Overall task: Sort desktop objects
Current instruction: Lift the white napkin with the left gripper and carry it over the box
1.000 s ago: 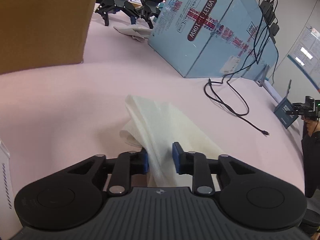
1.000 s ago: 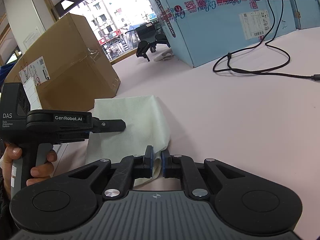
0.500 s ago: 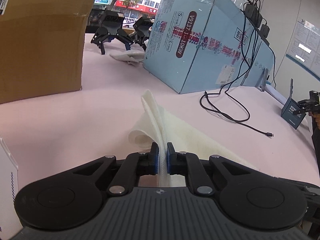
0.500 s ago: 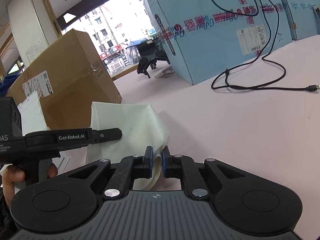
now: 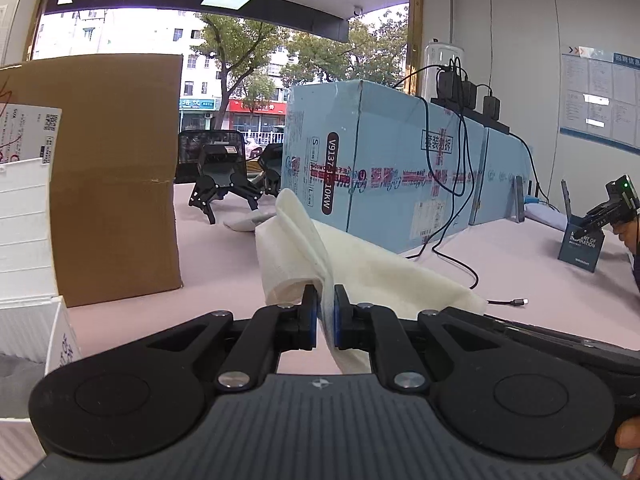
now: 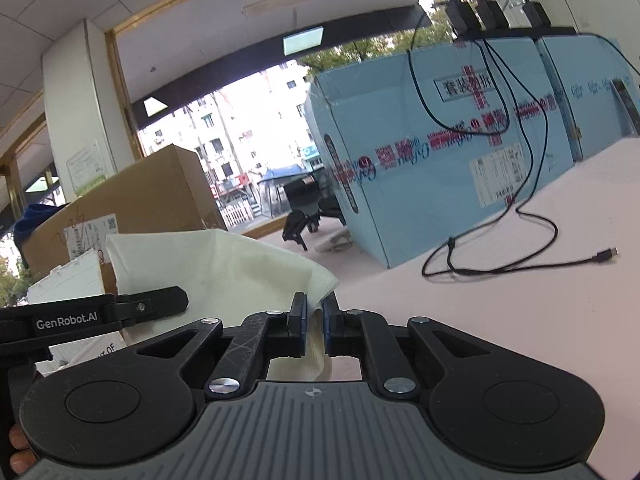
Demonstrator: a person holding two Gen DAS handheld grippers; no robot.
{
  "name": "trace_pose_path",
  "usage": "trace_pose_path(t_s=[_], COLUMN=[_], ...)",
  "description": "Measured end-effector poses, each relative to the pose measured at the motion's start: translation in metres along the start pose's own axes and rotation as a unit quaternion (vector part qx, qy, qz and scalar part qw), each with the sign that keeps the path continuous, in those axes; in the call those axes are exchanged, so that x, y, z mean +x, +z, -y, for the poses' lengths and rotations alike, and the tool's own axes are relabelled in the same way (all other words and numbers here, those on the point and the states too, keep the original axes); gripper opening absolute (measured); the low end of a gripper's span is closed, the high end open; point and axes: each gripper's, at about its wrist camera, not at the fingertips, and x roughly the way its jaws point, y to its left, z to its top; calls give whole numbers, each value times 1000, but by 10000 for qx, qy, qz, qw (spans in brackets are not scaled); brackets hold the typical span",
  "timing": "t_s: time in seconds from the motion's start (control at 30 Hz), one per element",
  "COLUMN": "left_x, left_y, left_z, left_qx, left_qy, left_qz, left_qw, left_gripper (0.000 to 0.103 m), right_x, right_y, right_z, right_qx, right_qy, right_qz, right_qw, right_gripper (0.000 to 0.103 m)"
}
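Note:
A white cloth [image 5: 360,276] hangs lifted above the pink table, held at two corners. My left gripper [image 5: 326,312] is shut on one folded edge of it. In the right wrist view the same cloth [image 6: 224,268] spreads out to the left, and my right gripper [image 6: 315,318] is shut on its other corner. The left gripper [image 6: 120,314] shows there as a black arm at the left, crossing in front of the cloth. The cloth's lower edge is hidden behind the gripper bodies.
A brown cardboard box [image 5: 112,176] stands to the left and a large blue carton [image 5: 380,168] behind. A black cable [image 6: 500,260] lies on the pink table [image 6: 520,320]. A white box [image 5: 24,236] sits at the near left. Other black grippers [image 5: 224,184] rest far back.
My left gripper shut on the cloth. Both grippers then rose and tilted up, lifting the cloth off the table.

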Motion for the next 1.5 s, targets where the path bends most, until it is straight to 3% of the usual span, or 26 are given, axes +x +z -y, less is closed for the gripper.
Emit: trace_pose_path(t_s=[0.2,0.47,0.67,0.8,0.97,1.2,1.5], left_x=[-43,-121,-169,-187,-189,-179,-144], left_y=[2,27,33,29,31,28,7], left_z=[-20,-77,-122,-150,-186,-210,-210], left_qx=[21,-443,-945,-1304,-1708,-2175,-2006], left_qy=[358,1060,1616,1793,1768,1373,1388], left_qz=[236,677,643,505,148,-452,-993], left_qw=[9991,9911,9802,9738,9692,9653,9647], left_gripper=[6,6,6,6,6,6,6], right_x=[-12,1,10,17,32,48,94], right_y=[4,22,36,45,47,54,29], right_z=[-41,-132,-202,-248,-276,-265,-249], right_qx=[-475,-683,-836,-936,-776,-329,-238], right_qy=[602,1521,2198,2644,2613,2503,1566], right_qz=[517,602,652,683,295,-526,-1662], right_qw=[9957,9842,9698,9574,9617,9662,9733], right_gripper=[7,7,6,6,6,6,6])
